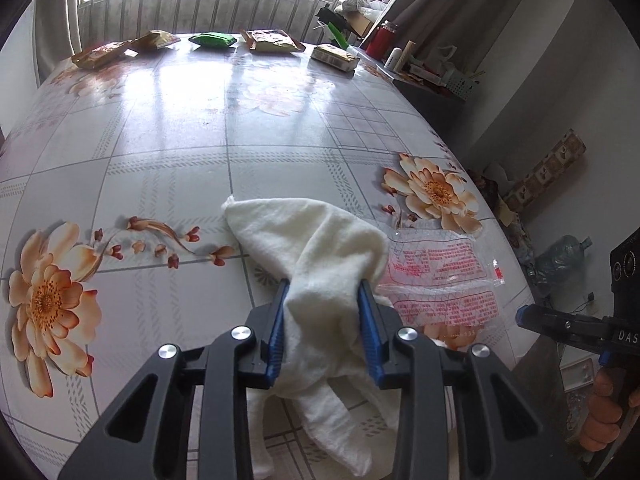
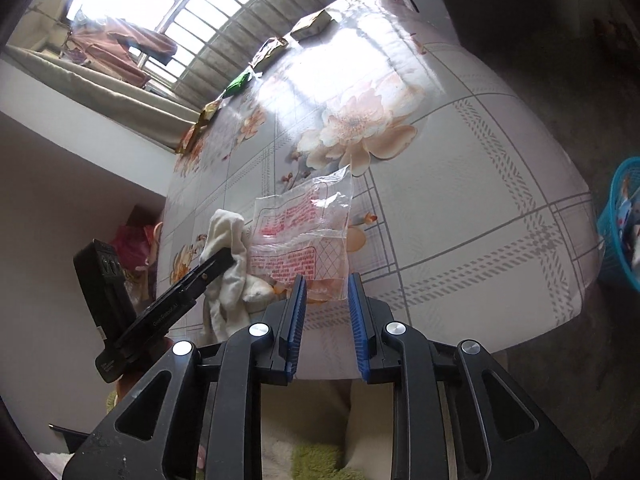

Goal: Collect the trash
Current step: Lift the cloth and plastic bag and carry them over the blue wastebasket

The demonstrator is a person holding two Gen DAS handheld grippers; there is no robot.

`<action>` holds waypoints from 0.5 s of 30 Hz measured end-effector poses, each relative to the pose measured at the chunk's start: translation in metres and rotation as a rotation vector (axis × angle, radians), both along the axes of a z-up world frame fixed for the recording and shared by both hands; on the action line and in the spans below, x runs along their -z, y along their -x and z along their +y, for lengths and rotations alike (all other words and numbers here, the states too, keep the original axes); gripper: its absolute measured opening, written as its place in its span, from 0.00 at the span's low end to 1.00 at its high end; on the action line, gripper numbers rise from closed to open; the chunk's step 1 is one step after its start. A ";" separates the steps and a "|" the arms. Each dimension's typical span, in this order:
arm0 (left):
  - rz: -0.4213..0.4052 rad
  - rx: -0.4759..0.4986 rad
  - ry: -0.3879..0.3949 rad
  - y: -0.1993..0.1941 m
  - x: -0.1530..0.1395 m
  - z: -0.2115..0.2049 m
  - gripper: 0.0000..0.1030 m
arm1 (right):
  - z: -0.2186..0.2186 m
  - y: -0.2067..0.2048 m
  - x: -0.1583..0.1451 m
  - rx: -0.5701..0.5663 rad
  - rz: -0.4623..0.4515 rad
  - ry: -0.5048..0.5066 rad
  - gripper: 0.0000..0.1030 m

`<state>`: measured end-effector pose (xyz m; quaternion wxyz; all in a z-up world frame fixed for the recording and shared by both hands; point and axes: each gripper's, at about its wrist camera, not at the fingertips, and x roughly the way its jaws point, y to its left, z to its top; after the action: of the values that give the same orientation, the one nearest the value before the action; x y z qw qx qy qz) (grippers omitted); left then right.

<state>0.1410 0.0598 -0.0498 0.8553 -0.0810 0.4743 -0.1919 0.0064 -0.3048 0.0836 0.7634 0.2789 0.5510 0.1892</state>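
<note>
Gripping one white cloth [image 1: 320, 256], the left gripper [image 1: 325, 286] rests on a floral table [image 1: 168, 152]. The right gripper [image 2: 325, 286] hangs released, empty, just short of one clear plastic wrapper [image 2: 304, 224]. Five snack packets line the far edge.

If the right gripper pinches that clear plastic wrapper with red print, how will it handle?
The clear plastic wrapper with red print looks thin and crinkled, so probably floppy and very light. On the glossy flowered tablecloth it may slide. The right gripper stands open at its near edge.
</note>
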 end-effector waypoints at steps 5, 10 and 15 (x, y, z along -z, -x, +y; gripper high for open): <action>0.005 -0.009 0.029 0.000 -0.001 0.005 0.24 | -0.018 0.000 0.013 0.066 0.045 -0.025 0.32; -0.080 0.008 0.094 0.007 -0.021 0.005 0.17 | -0.021 -0.004 0.025 0.081 0.093 -0.057 0.34; -0.090 0.081 0.088 0.002 -0.026 -0.017 0.17 | -0.020 -0.008 0.031 0.077 0.118 -0.106 0.35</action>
<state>0.1393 0.0431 -0.0240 0.8630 -0.0904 0.4293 -0.2504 0.0146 -0.3251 0.0525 0.7205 0.3506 0.5729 0.1721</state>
